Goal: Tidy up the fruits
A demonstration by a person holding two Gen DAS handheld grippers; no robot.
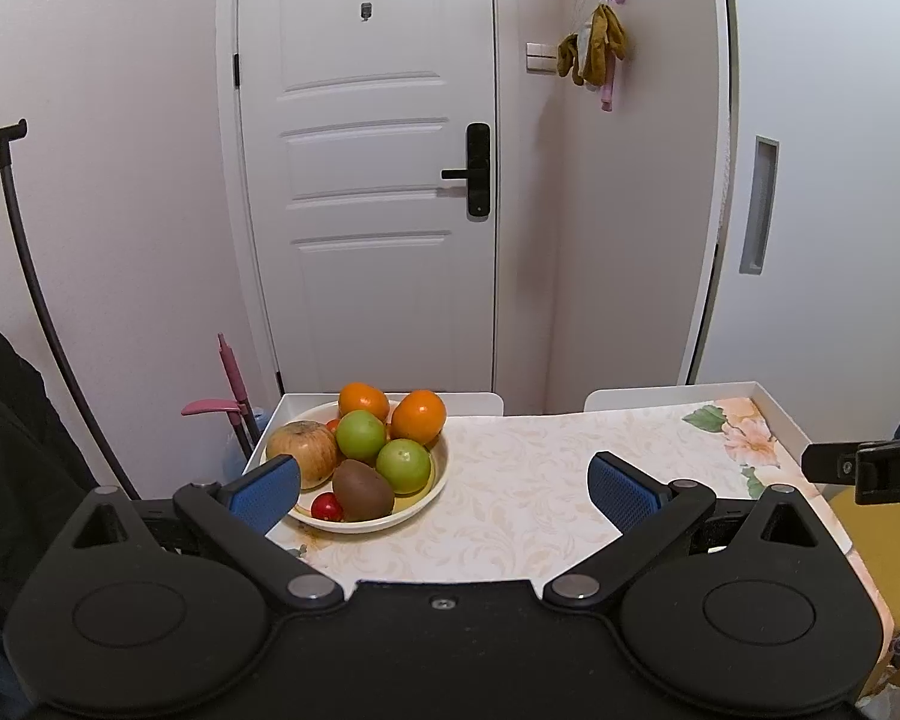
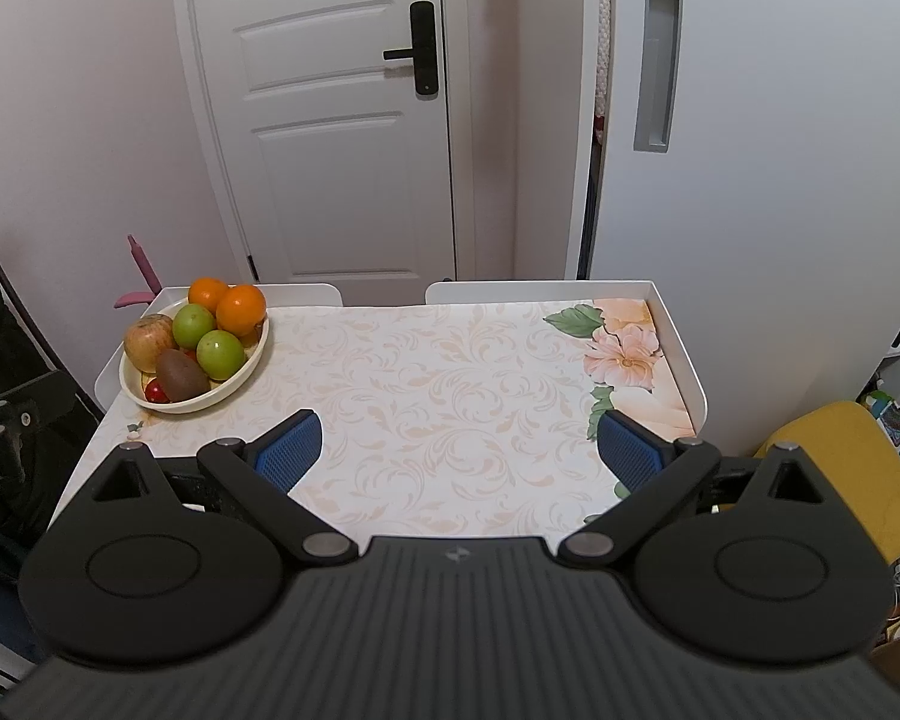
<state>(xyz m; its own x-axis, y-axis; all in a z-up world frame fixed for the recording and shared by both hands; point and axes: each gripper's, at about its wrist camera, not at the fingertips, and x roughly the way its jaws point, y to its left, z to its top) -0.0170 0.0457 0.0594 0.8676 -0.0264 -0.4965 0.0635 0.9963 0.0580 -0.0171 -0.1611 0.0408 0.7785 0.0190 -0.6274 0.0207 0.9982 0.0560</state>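
Observation:
A cream bowl [image 1: 427, 495] [image 2: 249, 369] sits at the table's far left corner. It holds two oranges [image 1: 419, 416] [image 2: 241, 309], two green apples [image 1: 403, 465] [image 2: 220, 351], a brownish apple [image 1: 302, 451] [image 2: 148, 341], a brown kiwi [image 1: 363, 489] [image 2: 180, 375] and a small red tomato [image 1: 327, 506] [image 2: 156, 390]. My left gripper [image 1: 444, 489] is open just in front of the bowl, its left fingertip beside the rim. My right gripper [image 2: 459, 447] is open over the table's near middle, apart from the bowl. Neither holds anything.
The table [image 2: 450, 372] has a floral cloth and a raised white rim [image 2: 678, 348]. A white door [image 1: 366, 180] stands behind it. A yellow chair [image 2: 852, 468] is at the right. A pink tool [image 1: 234, 384] leans at the left corner.

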